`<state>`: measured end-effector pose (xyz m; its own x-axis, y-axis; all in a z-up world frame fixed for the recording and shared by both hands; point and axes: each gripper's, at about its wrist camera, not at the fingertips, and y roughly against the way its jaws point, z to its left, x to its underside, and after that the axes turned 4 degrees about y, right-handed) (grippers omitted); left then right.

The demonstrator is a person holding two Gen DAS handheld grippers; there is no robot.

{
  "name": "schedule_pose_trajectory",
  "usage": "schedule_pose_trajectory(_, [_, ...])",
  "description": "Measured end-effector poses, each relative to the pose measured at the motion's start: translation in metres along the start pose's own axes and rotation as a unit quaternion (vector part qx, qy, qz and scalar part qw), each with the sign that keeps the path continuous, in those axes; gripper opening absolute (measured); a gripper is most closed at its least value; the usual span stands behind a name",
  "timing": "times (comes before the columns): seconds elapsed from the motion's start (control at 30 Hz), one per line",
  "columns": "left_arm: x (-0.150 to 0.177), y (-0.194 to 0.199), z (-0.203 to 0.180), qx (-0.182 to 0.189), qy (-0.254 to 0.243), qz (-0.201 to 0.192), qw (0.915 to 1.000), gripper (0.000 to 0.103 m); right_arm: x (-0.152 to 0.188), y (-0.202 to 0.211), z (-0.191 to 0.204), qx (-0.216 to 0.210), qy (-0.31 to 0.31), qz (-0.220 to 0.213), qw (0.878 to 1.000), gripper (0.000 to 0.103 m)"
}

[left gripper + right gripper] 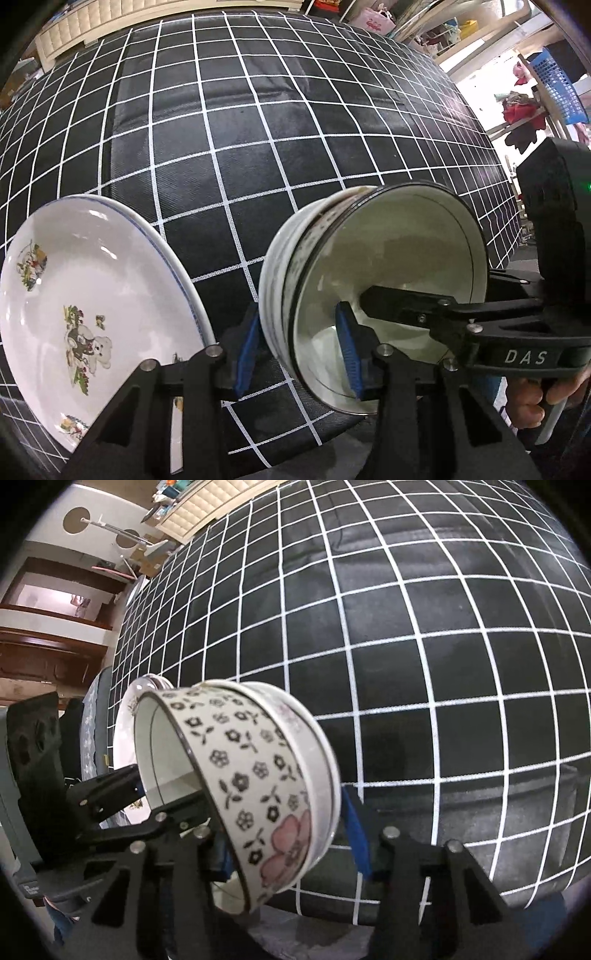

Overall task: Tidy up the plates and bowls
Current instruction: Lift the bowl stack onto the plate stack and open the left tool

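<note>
Bowls: white flower-printed ceramic bowls (258,775) nested, on black grid-lined bench (295,129).
Left tool (299,350): clenched on bowl stack's wall.
Right tool (291,834): jaws astride the stack's wall, grip unclear.
Plates: bear-printed white plates (92,295) stacked beside.
Left: judging, final placement.

A table covered with a black cloth (280,122) gridded in white lines fills both views. On it, at about eight o'clock in the left wrist view, lie stacked white plates (92,295) printed with teddy bears. A stack of bowls (369,295) sits at five o'clock, near the table's edge.
</note>
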<state>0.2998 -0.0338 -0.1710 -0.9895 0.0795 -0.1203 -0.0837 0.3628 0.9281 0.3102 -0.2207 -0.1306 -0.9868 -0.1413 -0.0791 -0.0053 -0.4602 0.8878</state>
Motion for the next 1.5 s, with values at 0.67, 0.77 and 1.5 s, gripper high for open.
schedule_pose_trajectory(0.67, [0.004,0.0,-0.022,-0.038,-0.014,-0.033,0.9987,0.035,0.01,0.0,0.003,0.0,-0.033,-0.01,0.999,0.048])
schedule_pose_trajectory(0.77, [0.005,0.0,-0.021,-0.038,-0.012,-0.034,0.9986,0.035,0.012,-0.001,0.005,-0.004,-0.039,-0.01,0.999,0.048])
schedule_pose_trajectory(1.5, [0.008,0.096,0.024,-0.067,0.027,-0.105,0.9918,0.035,-0.021,0.011,0.11,-0.028,0.028,-0.022,0.999,0.048])
